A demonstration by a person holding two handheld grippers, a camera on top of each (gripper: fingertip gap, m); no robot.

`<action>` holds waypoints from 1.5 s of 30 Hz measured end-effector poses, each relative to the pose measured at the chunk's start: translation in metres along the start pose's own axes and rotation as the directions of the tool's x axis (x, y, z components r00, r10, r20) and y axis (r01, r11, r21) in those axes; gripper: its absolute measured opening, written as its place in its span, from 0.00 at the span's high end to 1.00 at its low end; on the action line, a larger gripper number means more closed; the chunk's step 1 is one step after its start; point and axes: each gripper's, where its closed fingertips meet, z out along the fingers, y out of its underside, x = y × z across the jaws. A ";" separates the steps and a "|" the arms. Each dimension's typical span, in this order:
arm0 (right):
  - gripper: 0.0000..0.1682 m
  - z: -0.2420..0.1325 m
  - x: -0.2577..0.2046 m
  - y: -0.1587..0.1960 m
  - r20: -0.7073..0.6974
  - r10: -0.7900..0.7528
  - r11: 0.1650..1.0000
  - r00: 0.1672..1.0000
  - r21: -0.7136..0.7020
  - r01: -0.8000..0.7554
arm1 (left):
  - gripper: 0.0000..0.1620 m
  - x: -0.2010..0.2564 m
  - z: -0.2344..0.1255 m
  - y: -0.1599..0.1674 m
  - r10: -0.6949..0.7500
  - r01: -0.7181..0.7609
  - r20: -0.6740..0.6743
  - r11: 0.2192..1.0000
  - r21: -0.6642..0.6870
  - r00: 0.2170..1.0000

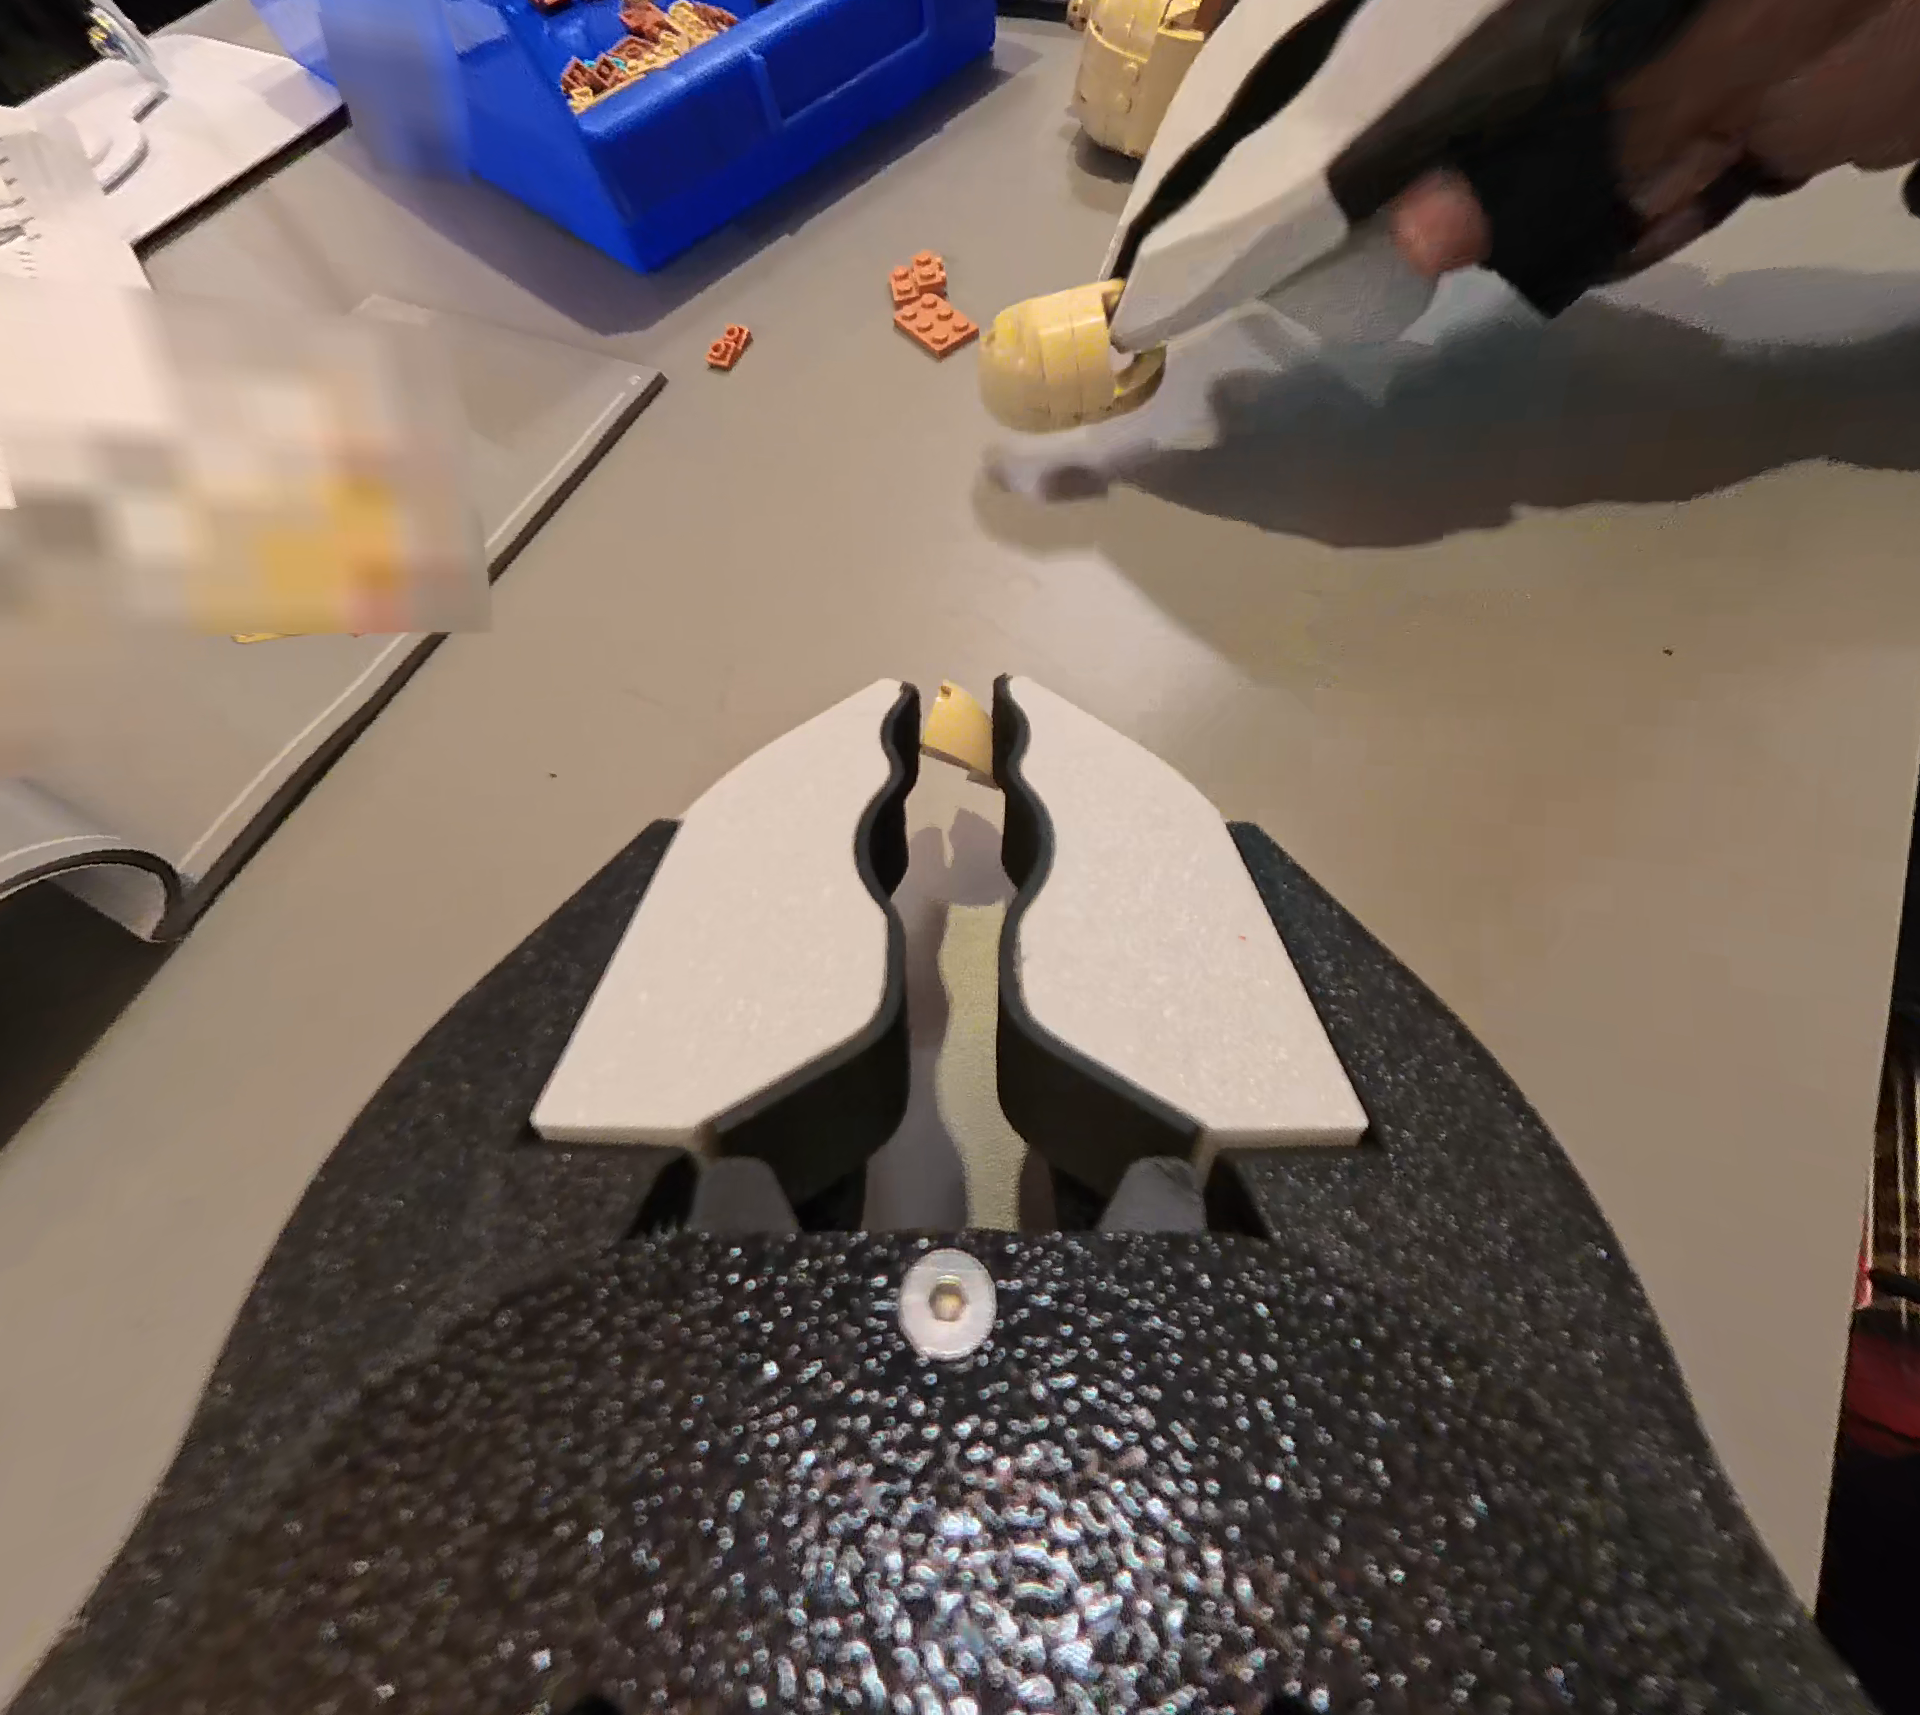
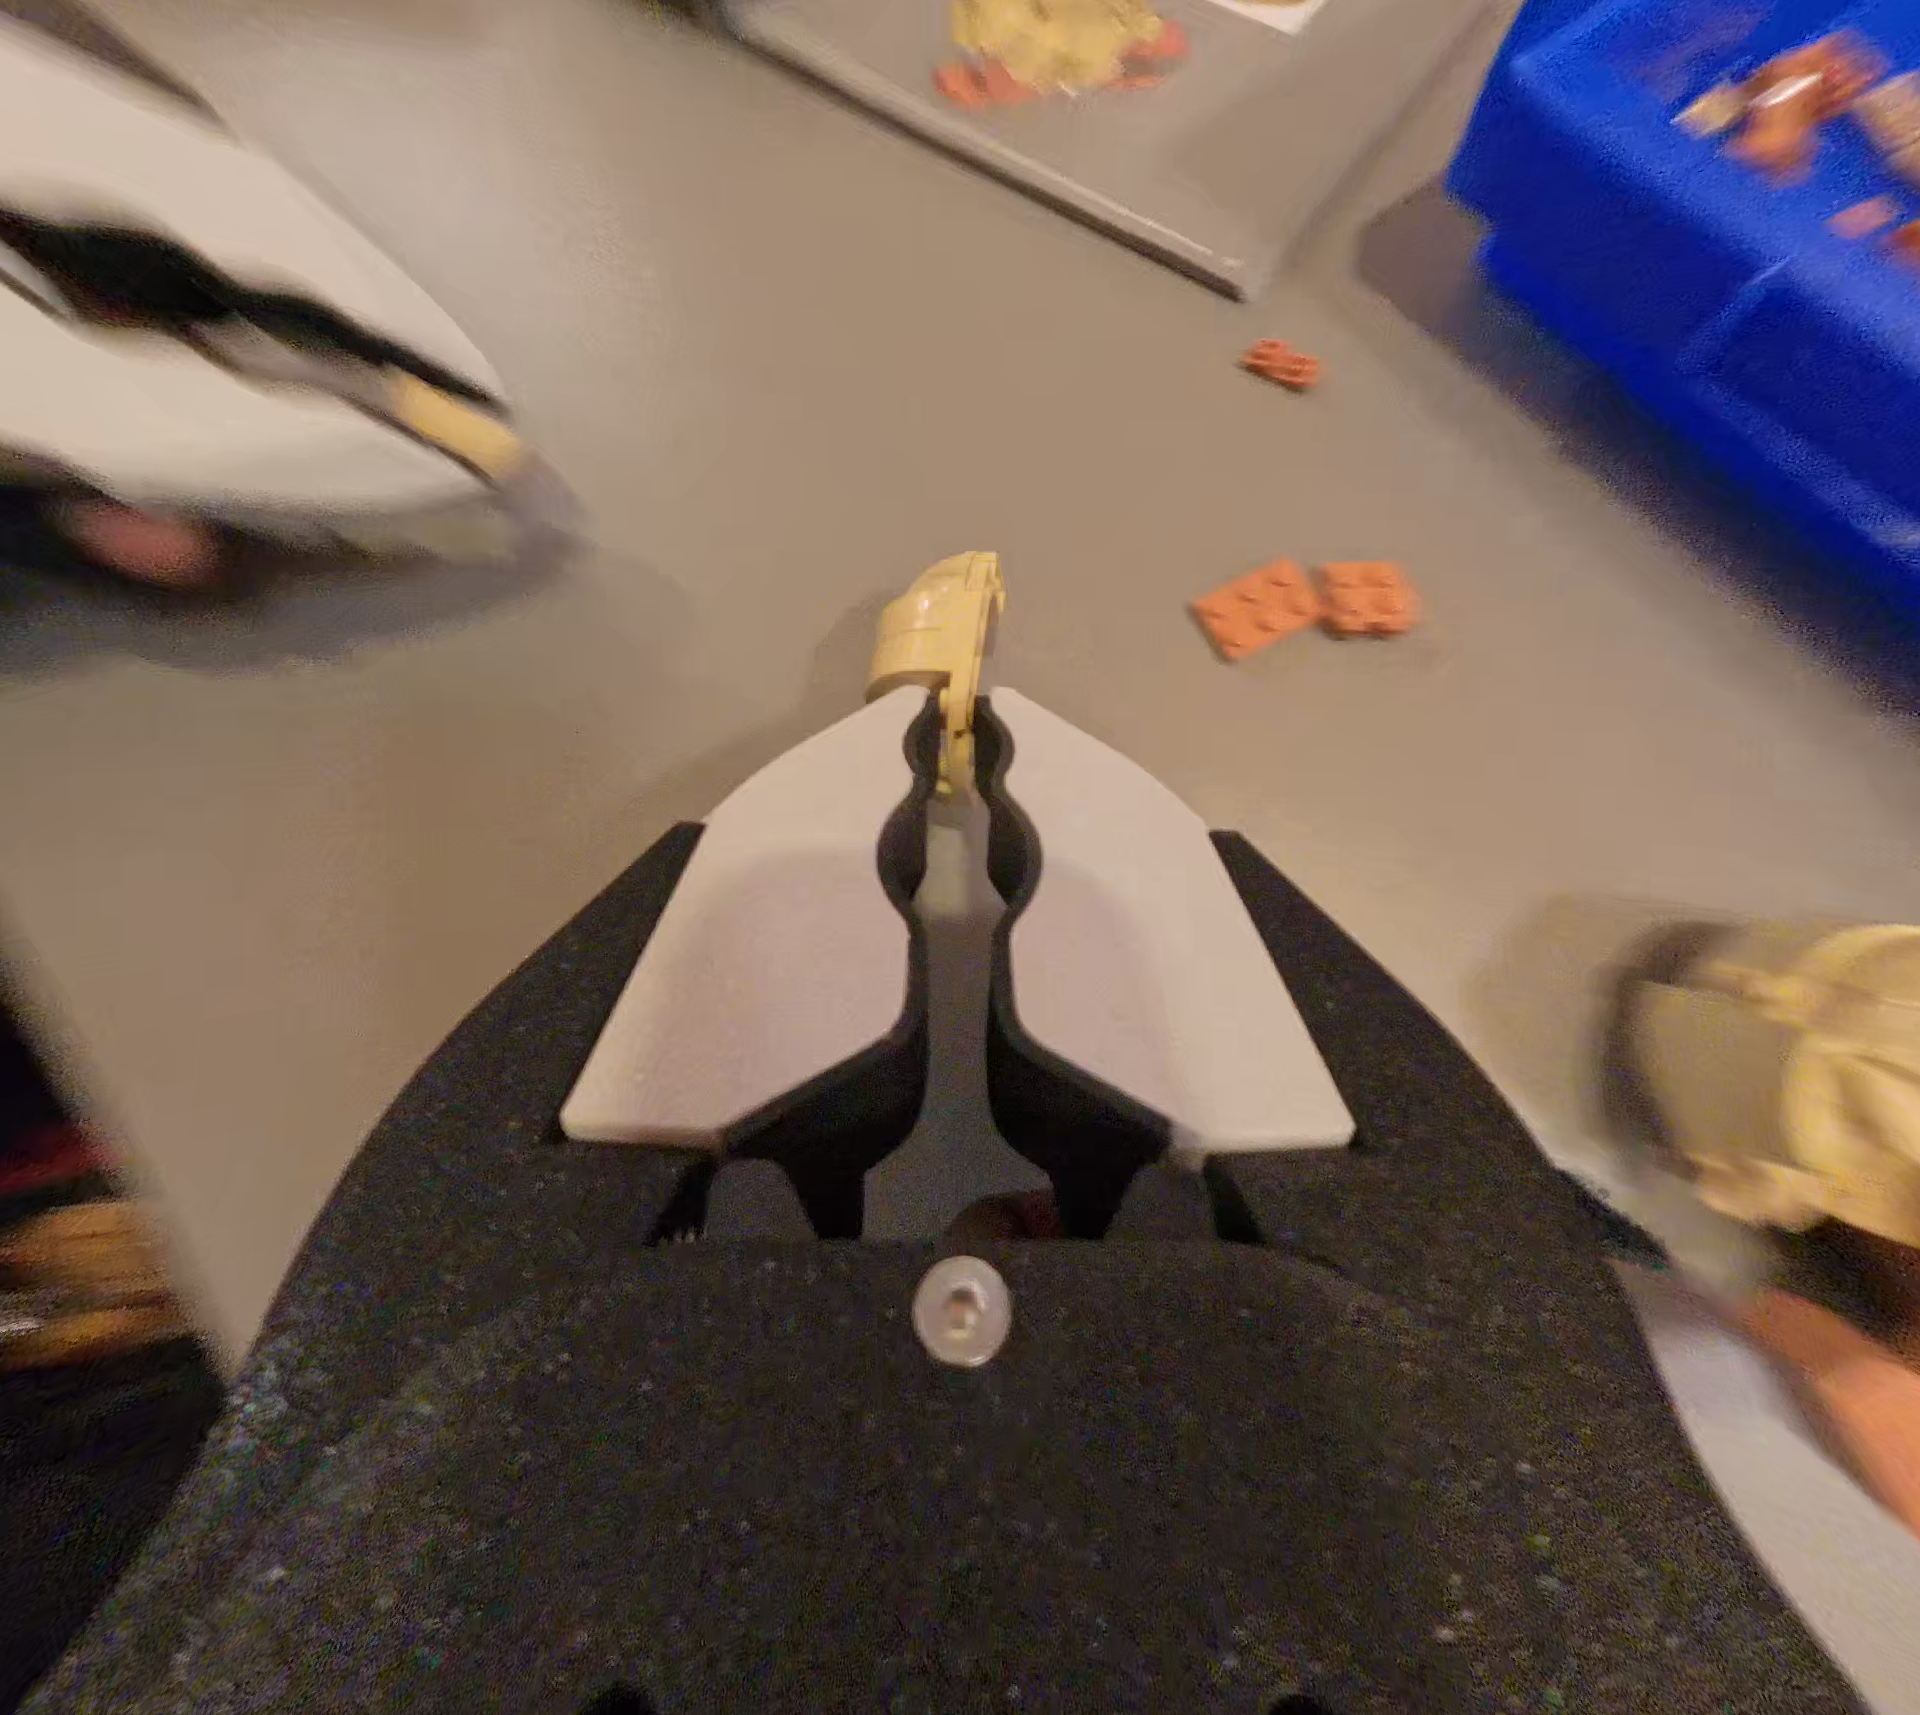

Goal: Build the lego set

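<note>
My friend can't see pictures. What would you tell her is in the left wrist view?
The left tool pinches a small tan piece above a grey table. Ahead, the right tool holds a rounded tan build, with orange plates beside it. Behind them sits a blue bin of loose bricks.

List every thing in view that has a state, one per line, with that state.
left gripper: shut on a small tan piece
right gripper: shut on the tan rounded assembly, held above the table
blue bin: open-topped, loose bricks inside
instruction booklet: lying open
orange plates: loose on the table, unattached
large tan model: resting on the table, partly built
</note>
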 end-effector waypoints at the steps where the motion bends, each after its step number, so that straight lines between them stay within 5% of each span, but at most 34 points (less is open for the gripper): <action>1: 0.97 -0.001 -0.005 -0.006 0.115 0.127 0.991 0.985 0.031 -0.131 | 0.92 0.000 -0.001 -0.001 -0.001 0.001 -0.003 1.000 0.006 1.000; 3: 0.97 0.000 0.001 -0.008 0.223 0.294 0.952 0.929 0.016 -0.305 | 0.92 0.001 -0.002 -0.002 -0.002 0.002 -0.012 1.000 0.017 1.000; 7: 0.97 0.009 0.022 0.010 0.180 0.343 0.939 0.922 -0.070 -0.335 | 0.92 0.005 -0.003 -0.003 0.009 -0.008 -0.030 1.000 0.028 0.999; 14: 0.84 0.009 0.047 0.023 -0.078 0.134 0.984 0.988 -0.110 -0.142 | 0.92 0.007 -0.006 -0.006 0.015 -0.013 -0.043 0.999 0.053 0.999; 28: 0.84 0.011 -0.032 0.020 0.130 -0.112 0.990 0.985 -0.077 0.122 | 0.92 0.003 -0.011 -0.011 -0.042 0.048 -0.070 0.994 0.096 0.997; 33: 0.84 -0.006 -0.060 -0.015 0.079 -0.347 0.928 0.935 0.176 0.329 | 0.92 0.012 -0.024 -0.035 -0.125 0.186 -0.240 0.950 0.249 0.963; 37: 0.84 -0.012 -0.085 -0.034 -0.005 -0.488 0.823 0.873 0.330 0.462 | 0.93 0.025 -0.034 -0.061 -0.250 0.455 -0.518 0.832 0.318 0.818; 41: 0.84 -0.021 -0.096 -0.045 -0.012 -0.495 0.775 0.869 0.446 0.448 | 0.93 0.016 -0.039 -0.080 -0.391 0.759 -0.741 0.605 0.240 0.546; 45: 0.84 -0.029 -0.085 -0.056 -0.022 -0.463 0.763 0.886 0.499 0.411 | 0.93 0.005 -0.031 -0.087 -0.446 0.903 -0.837 0.411 0.124 0.317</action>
